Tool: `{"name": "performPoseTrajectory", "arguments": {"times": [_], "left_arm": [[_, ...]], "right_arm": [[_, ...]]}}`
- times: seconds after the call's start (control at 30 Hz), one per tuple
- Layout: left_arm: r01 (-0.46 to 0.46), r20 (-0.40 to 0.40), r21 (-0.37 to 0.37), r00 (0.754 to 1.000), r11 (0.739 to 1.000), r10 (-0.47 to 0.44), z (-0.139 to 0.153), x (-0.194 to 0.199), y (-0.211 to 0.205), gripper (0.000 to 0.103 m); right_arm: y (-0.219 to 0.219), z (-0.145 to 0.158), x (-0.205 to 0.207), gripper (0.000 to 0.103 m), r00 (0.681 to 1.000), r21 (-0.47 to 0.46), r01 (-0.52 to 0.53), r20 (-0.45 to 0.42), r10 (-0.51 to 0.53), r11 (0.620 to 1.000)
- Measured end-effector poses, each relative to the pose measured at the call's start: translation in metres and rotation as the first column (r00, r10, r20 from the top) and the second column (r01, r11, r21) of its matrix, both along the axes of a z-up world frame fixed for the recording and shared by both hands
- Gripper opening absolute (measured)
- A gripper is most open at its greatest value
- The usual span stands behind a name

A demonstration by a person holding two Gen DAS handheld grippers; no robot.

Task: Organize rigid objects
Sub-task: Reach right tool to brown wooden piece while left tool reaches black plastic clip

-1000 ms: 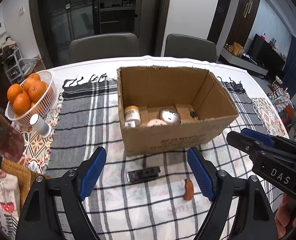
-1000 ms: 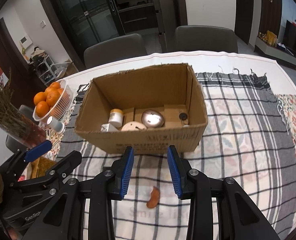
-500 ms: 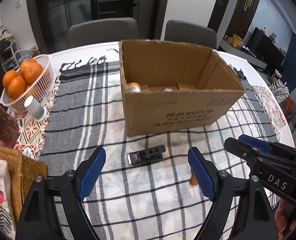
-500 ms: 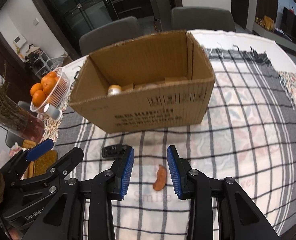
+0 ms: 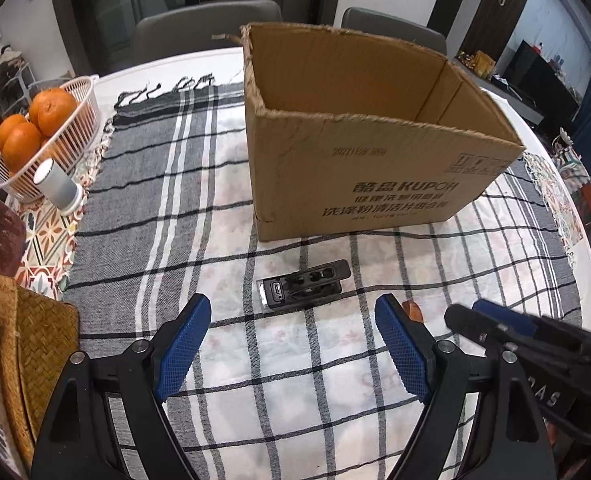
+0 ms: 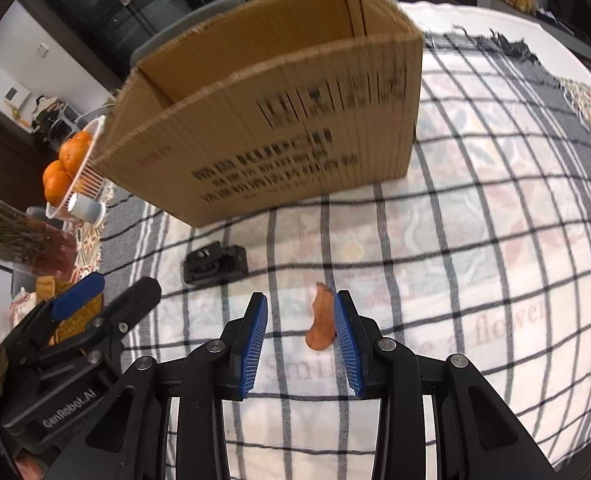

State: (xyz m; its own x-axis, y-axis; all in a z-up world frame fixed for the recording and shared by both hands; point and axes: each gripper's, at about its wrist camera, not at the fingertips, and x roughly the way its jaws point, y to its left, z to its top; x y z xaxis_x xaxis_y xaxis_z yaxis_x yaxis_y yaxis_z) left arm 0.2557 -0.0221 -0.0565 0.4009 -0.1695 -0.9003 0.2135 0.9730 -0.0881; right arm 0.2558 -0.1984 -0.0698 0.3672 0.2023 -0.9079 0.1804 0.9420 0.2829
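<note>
Now right tool (image 6: 300, 336) brackets the small orange piece (image 6: 320, 322) on the desk, jaws part open, nothing gripped; left tool (image 5: 293, 346), wide open, faces the black gadget (image 5: 304, 286) before the box (image 5: 359, 184).

oranges (image 5: 35, 126) – in white basket (image 5: 80, 128) | grey cylinder (image 5: 57, 187) beside | checked cloth (image 5: 295, 380) | chairs (image 5: 203, 30)

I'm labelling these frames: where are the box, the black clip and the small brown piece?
box (image 5: 359, 184): left wrist view, printed front wall.
black clip (image 5: 305, 286): left wrist view, middle of its body.
small brown piece (image 6: 321, 320): right wrist view, its middle.
</note>
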Motion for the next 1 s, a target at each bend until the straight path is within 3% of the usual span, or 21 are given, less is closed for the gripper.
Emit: {"name": "performPoseTrajectory", "arguments": {"times": [0.4,1.0], "left_arm": [[-0.026,-0.117,-0.039,0.993,0.999,0.022,-0.037,0.020,-0.005,0.085],[-0.065,-0.176,-0.006,0.982,0.998,0.063,-0.070,0.042,-0.018,0.087]], "right_arm": [[0.004,-0.035,0.005,0.036,0.997,0.026,0.032,-0.076,-0.030,0.999],[0.011,-0.056,0.013,0.036,0.996,0.012,0.051,-0.077,-0.050,0.999]]}}
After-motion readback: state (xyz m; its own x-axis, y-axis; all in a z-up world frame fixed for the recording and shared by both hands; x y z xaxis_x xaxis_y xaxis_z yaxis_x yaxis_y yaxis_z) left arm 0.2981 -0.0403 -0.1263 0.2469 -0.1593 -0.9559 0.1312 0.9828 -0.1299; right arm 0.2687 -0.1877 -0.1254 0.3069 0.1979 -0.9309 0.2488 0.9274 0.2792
